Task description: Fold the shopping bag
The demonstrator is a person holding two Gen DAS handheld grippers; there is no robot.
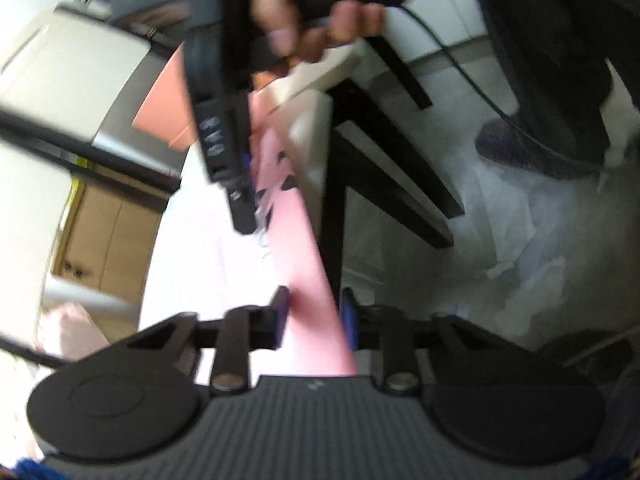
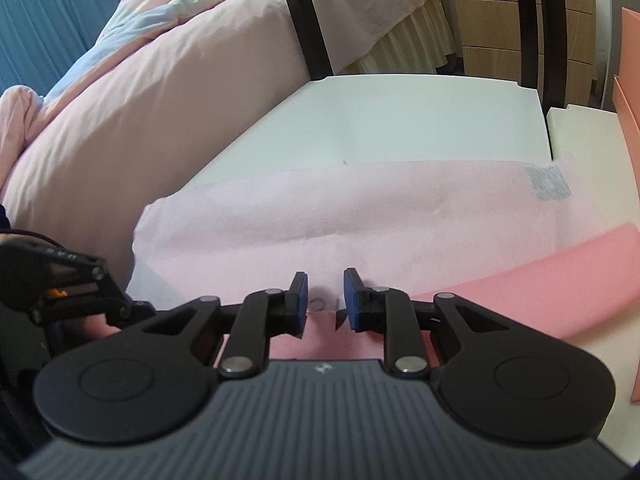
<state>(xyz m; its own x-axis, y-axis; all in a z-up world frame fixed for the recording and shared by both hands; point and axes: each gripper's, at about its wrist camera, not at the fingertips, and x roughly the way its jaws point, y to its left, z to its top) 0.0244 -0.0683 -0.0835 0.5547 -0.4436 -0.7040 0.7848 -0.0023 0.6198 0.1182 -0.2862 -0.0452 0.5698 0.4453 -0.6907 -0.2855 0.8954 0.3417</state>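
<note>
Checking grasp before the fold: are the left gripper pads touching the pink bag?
Cannot tell. In the left wrist view the pink bag runs between the left gripper pads, but motion blur hides whether both pads press on it.

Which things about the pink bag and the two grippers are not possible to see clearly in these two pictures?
- Left wrist view: motion blur smears the pink bag, so its printed dark marks are unreadable.
- Left wrist view: whether the left gripper pinches the bag; blur hides pad contact.
- Right wrist view: the right gripper body covers the bag's near edge, so its grip is unclear.
- Right wrist view: the grey patch is too faint to read.
</note>
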